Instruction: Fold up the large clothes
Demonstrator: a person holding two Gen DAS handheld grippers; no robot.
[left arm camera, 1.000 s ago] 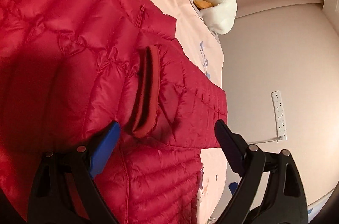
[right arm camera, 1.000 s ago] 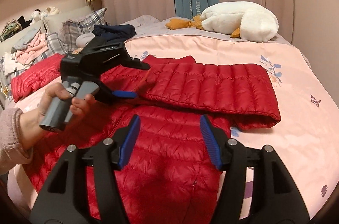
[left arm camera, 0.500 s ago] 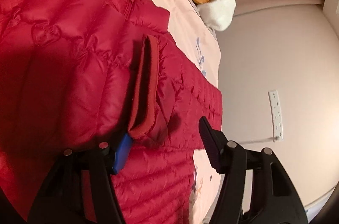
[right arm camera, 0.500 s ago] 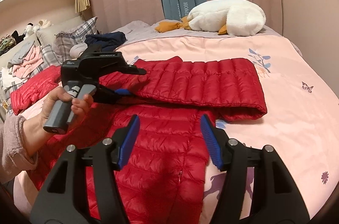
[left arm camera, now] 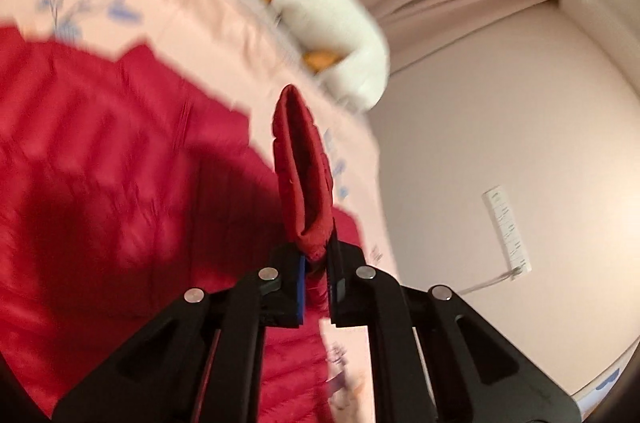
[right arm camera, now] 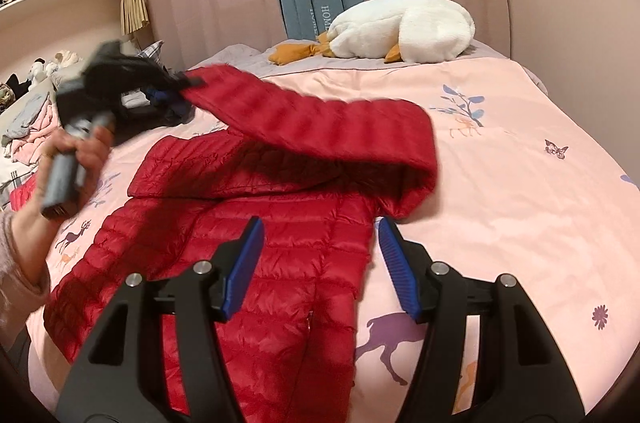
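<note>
I am working the sleeve-fold step on the red puffer jacket [right arm camera: 280,247], which is lying spread on the pink bedspread [right arm camera: 520,183], its body running from the near edge toward the middle of the bed. My left gripper [left arm camera: 316,263] is clamped tight on the sleeve cuff [left arm camera: 304,175], the cuff standing up out of the closed jaws in the left wrist view. In the right wrist view that same gripper is sitting high at the far left, blurred, with the sleeve [right arm camera: 320,119] stretching from it across to the right, clear of the jacket's body. My right gripper [right arm camera: 320,263] is hovering over the near part of the jacket, jaws parted with nothing between them; the blue pads [right arm camera: 244,263] are touching no fabric that I can see.

Judging by the layout, the fold is only at an early stage: the body is still lying flat and unfolded, and the sleeve is in the air rather than laid down. The next move, I think, calls for carrying the cuff across and lowering it so the sleeve lies flat over the chest panel without bunching. The shell looks slick and puffy, so it may be slipping or springing back once released; the free gripper could be pressing the shoulder crease. The white plush goose [right arm camera: 400,27] at the far end is well apart from the work.
</note>
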